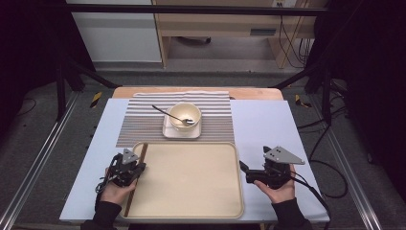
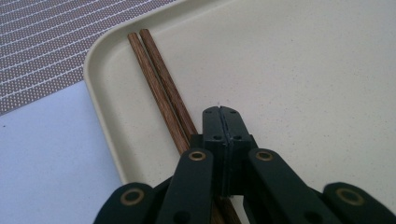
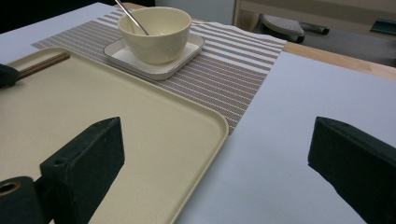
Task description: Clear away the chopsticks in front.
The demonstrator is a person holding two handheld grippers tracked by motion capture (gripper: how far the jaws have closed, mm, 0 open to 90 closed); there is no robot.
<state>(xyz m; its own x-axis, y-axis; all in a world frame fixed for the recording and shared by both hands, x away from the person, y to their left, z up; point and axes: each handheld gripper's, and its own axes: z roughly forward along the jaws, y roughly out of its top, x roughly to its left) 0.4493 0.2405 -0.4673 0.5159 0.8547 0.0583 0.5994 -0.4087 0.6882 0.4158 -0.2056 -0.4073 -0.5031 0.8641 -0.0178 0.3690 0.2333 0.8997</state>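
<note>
Wooden chopsticks (image 2: pixel 161 88), two, on one tray (image 2: pixel 299 70) (left claw (image 2: pixel 220 112) together, right claw (image 3: pixel 219 154) apart)

the black jaws are held wide apart above the tray's (image 3: pixel 140 116) corner and the table (image 3: pixel 299 116). beyond, a bowl (image 3: pixel 156 32) with a spoon (image 3: pixel 133 18) is set on a square plate (image 3: pixel 154 60) upon the striped mat (image 3: pixel 233 70); chopsticks (image 3: pixel 44 65) lie in the tray.

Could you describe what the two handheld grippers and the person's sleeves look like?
Both the left gripper and the right gripper are black, with linked bars joined by brass-coloured pivots and blocky black jaws. Each carries a grey three-cornered plate on top and trails a black cable. The person wears dark sleeves.
</note>
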